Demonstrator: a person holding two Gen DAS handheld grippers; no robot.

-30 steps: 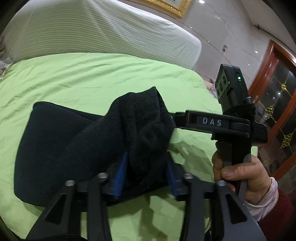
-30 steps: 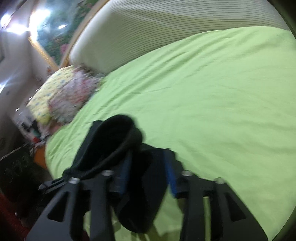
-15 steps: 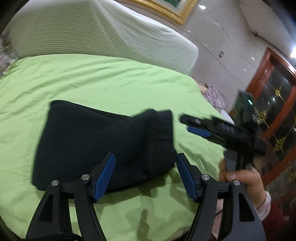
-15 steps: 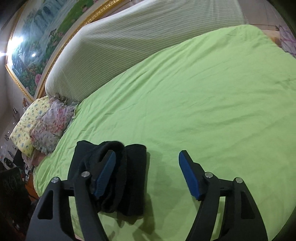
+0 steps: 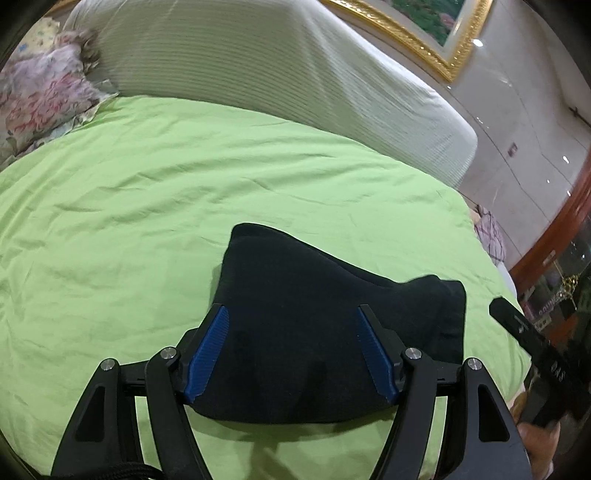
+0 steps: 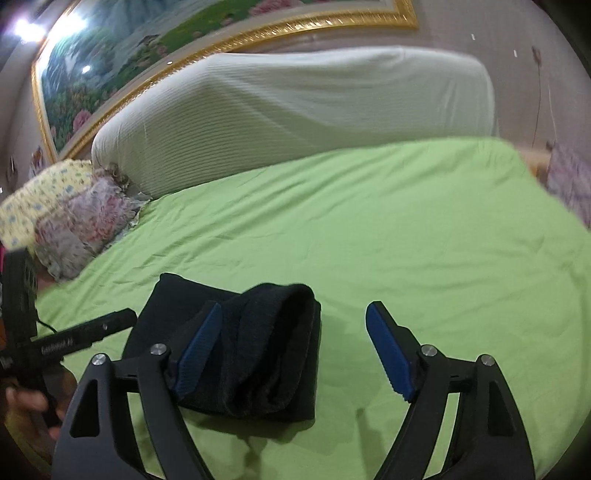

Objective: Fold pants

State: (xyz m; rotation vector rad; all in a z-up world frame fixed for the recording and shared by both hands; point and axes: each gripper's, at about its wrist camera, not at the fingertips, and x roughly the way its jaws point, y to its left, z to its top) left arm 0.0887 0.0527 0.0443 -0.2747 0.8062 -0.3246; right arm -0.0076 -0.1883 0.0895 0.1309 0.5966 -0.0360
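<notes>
The black pants (image 5: pixel 314 325) lie folded into a compact bundle on the green bedsheet (image 5: pixel 147 192). My left gripper (image 5: pixel 293 350) is open and empty, hovering just above the bundle's near edge. In the right wrist view the pants (image 6: pixel 258 343) lie at lower left with a rolled hump on top. My right gripper (image 6: pixel 293 350) is open and empty, its left pad over the bundle, its right pad over bare sheet. The right gripper's body shows at the right edge of the left wrist view (image 5: pixel 535 354). The left gripper's body shows at the left edge of the right wrist view (image 6: pixel 74 339).
A striped white headboard cushion (image 5: pixel 280 66) stands behind the bed. Floral pillows (image 6: pixel 66 218) lie at the bed's left end. A gold-framed painting (image 6: pixel 184 33) hangs above. A wooden door frame (image 5: pixel 554 229) and the bed's edge are at the right.
Both grippers have let go of the pants and opened. They have pulled back and up, and the bundle now rests on the sheet.
</notes>
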